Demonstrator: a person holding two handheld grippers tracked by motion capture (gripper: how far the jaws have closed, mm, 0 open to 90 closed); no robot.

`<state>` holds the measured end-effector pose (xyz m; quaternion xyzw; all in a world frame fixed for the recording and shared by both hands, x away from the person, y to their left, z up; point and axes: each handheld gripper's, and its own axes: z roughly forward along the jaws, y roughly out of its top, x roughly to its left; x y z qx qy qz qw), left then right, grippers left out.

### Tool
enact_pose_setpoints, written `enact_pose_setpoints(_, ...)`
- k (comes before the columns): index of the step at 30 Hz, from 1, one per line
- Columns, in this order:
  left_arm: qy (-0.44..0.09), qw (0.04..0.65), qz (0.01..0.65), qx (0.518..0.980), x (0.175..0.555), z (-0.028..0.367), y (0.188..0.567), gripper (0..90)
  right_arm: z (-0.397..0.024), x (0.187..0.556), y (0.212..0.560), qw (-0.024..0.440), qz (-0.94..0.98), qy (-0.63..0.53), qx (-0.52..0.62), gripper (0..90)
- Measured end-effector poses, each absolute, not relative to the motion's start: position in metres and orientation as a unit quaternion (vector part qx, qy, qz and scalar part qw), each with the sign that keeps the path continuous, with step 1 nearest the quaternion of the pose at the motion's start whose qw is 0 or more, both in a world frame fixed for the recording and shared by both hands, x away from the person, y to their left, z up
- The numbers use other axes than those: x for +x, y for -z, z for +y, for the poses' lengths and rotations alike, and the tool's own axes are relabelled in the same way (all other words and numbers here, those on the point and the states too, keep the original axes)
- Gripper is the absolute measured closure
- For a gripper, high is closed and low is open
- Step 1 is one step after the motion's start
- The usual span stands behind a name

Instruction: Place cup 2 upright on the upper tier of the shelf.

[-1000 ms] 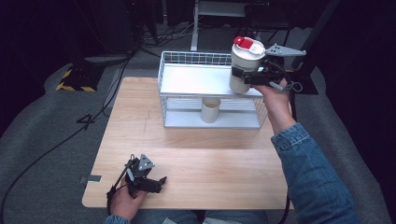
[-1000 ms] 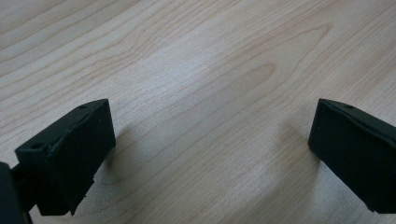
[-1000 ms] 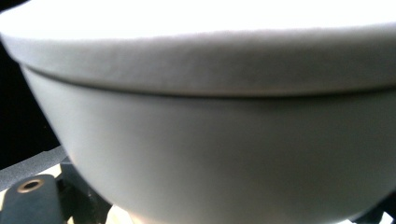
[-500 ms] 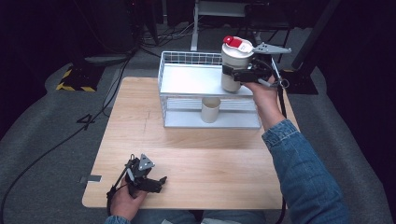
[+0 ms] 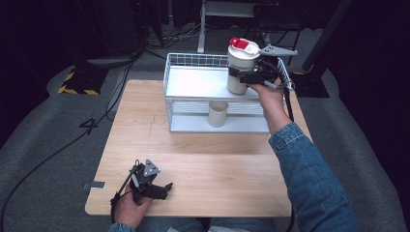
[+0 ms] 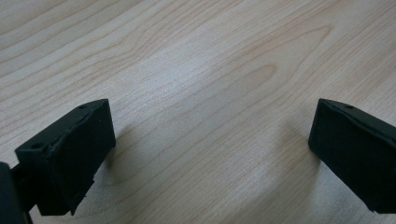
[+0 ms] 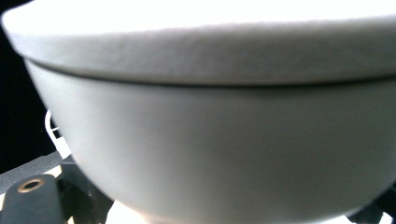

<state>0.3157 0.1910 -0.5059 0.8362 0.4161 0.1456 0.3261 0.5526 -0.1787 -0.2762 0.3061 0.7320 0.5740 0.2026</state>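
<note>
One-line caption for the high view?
Right gripper holds a white red-lidded cylindrical container over the white wire shelf rack.

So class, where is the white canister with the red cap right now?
In the high view, the white canister sits held in the right gripper, over the right end of the wire shelf's top tier.

A rack [image 5: 193, 84] is seen at the upper middle of the table [image 5: 217, 159], with a cup [image 5: 218, 114] on its lower shelf.
</note>
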Motion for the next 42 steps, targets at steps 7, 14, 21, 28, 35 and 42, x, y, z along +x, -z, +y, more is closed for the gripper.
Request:
enact_pose_setpoints(7,-0.146,0.325,0.416,0.837,0.3157,0.1911,0.5058,1.1,-0.1735,0.5544,0.2788,0.197,0.734,-0.575,0.303,11.8)
enact_pose_setpoints(14,-0.146,0.325,0.416,0.837,0.3157,0.1911,0.5058,1.1,-0.1719,0.5576,0.282,0.192,0.735,-0.574,0.304,11.8)
enact_pose_setpoints(21,-0.146,0.325,0.415,0.837,0.3157,0.1911,0.5058,1.1,-0.1727,0.5581,0.282,0.191,0.737,-0.574,0.303,11.8)
enact_pose_setpoints(28,-0.146,0.325,0.416,0.837,0.3157,0.1911,0.5058,1.1,-0.1737,0.5567,0.2814,0.192,0.741,-0.569,0.3,11.7)
enact_pose_setpoints(35,-0.146,0.325,0.415,0.837,0.3157,0.1911,0.5058,1.1,-0.1734,0.5552,0.2811,0.196,0.745,-0.564,0.297,11.3)
enact_pose_setpoints(42,-0.146,0.325,0.416,0.837,0.3157,0.191,0.5058,1.1,-0.1723,0.5558,0.2813,0.201,0.748,-0.562,0.289,10.0)
